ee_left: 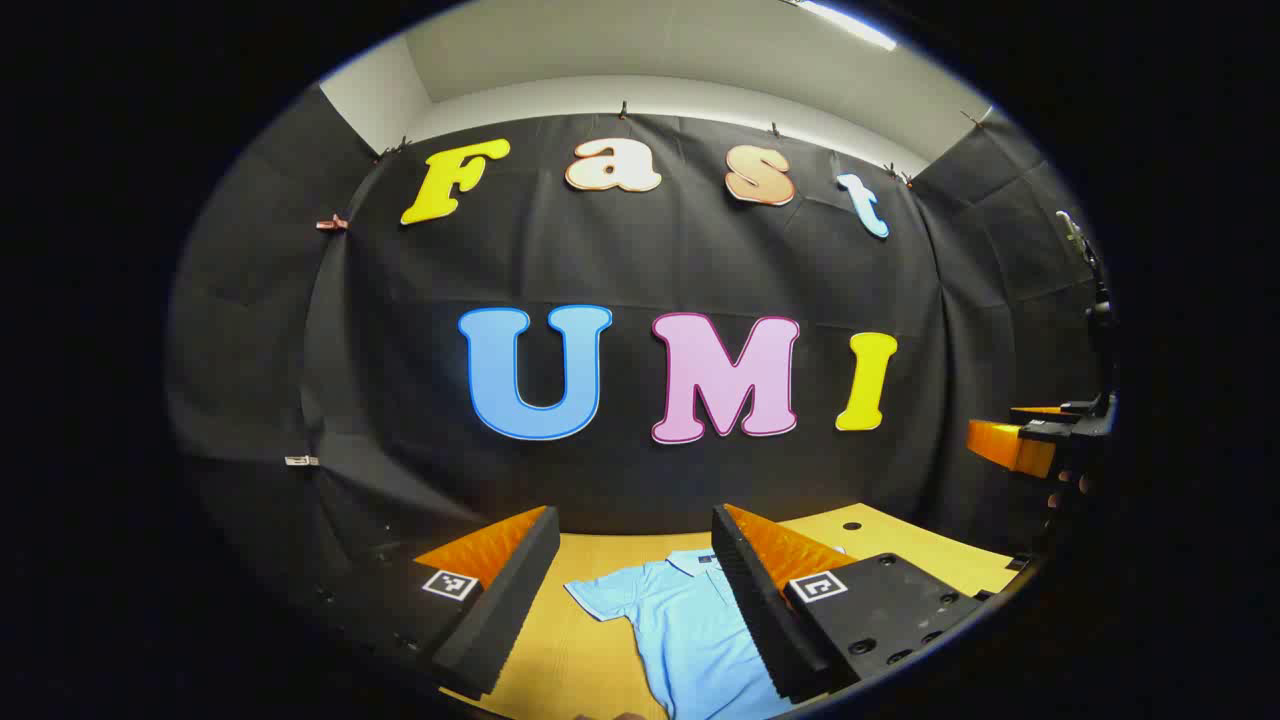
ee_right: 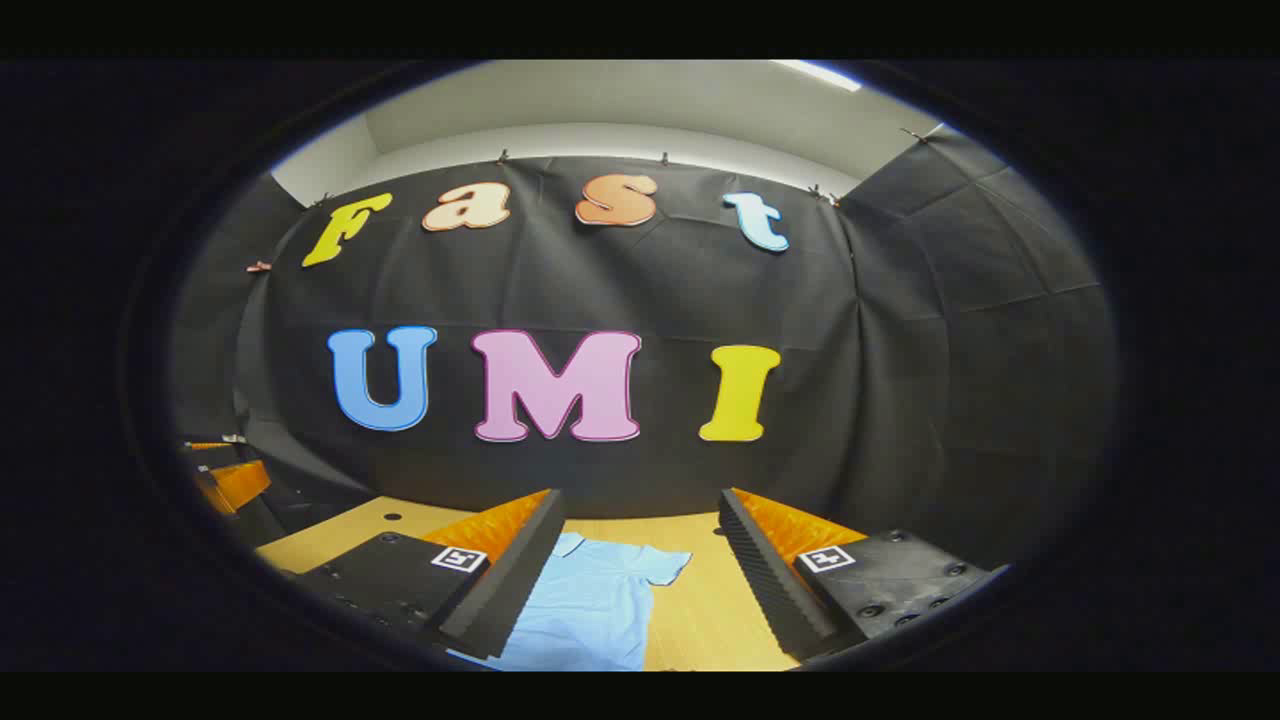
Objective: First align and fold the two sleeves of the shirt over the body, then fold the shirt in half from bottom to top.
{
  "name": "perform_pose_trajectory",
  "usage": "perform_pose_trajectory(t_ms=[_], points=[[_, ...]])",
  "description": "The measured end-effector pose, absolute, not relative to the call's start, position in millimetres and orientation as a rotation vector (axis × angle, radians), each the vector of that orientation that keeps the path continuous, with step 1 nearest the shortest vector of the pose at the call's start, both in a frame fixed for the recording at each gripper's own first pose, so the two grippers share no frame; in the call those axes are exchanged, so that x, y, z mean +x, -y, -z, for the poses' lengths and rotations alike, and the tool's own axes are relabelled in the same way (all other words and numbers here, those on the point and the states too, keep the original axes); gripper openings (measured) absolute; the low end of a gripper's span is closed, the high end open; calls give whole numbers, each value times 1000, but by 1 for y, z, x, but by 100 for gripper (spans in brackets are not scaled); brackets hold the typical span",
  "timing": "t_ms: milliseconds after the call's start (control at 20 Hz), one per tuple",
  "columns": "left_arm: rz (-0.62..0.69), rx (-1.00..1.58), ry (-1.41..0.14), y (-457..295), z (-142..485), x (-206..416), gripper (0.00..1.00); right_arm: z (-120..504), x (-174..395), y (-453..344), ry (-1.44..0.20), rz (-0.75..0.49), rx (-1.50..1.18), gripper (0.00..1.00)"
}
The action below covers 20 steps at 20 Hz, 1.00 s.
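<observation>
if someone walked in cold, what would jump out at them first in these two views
The light blue shirt lying flat on the wooden table, collar toward the black cloth wall, sleeves spread and not yet folded. Next, the open left gripper hanging over the shirt's one side and the open right gripper over the other; neither touches the cloth. In the left gripper view, the other gripper, held by a hand, shows at the far right edge.

Both claws are just hanging up in the air, pointed forward. Left claw (ee_left: 635, 590) has its jaws spread wide, nothing between them. Right claw (ee_right: 640, 575) is the same, wide open and empty
</observation>
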<state>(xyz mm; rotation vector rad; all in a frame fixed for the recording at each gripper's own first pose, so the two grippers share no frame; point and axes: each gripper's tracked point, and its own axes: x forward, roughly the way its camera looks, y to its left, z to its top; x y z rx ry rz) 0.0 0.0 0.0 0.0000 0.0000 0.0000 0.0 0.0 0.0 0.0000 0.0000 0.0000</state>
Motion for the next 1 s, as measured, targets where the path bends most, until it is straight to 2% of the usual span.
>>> perform_pose_trajectory(t_ms=[1000], points=[[8,24,-49,11,16,36,97,49,50,9,-125,-2,2,97]])
